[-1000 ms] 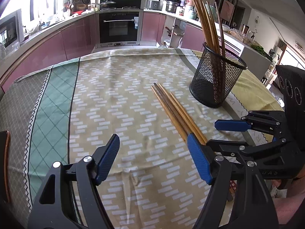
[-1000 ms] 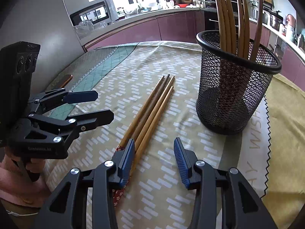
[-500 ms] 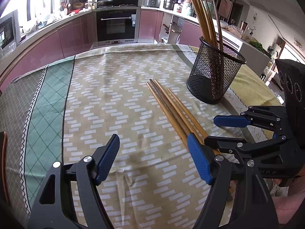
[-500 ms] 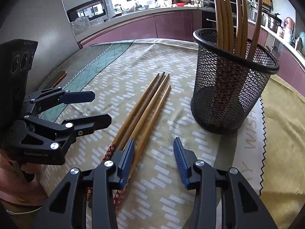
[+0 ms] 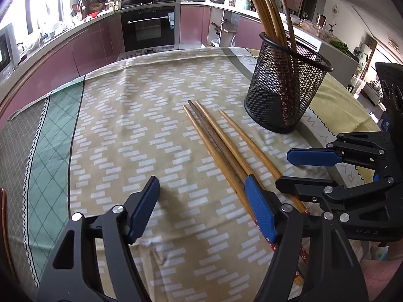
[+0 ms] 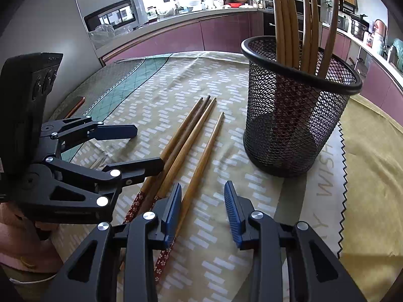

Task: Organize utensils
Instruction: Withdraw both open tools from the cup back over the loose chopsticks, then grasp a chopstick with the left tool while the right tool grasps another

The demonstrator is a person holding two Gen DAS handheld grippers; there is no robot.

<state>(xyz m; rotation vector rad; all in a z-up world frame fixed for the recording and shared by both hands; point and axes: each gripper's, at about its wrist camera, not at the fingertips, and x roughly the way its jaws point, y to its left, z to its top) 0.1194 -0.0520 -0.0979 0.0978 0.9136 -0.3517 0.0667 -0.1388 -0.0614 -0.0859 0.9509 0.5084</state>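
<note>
Several wooden chopsticks [image 5: 219, 141] lie side by side on the patterned tablecloth [image 5: 141, 130]; one lies slightly apart on the right. They also show in the right wrist view [image 6: 186, 141]. A black mesh holder [image 5: 284, 88] with several chopsticks standing in it sits beyond them, also in the right wrist view [image 6: 297, 110]. My left gripper [image 5: 201, 209] is open and empty, low over the cloth left of the chopsticks' near ends. My right gripper [image 6: 202, 211] is open and empty, its left finger over the near end of the separate chopstick.
The table's far edge faces kitchen cabinets and an oven [image 5: 148, 30]. A yellow cloth section [image 6: 372, 151] lies right of the holder. A dark wooden object [image 6: 75, 105] lies at the table's left edge.
Both grippers have moved forward toward the chopsticks and the holder. One chopstick now lies apart from the others. Both grippers stay open.
</note>
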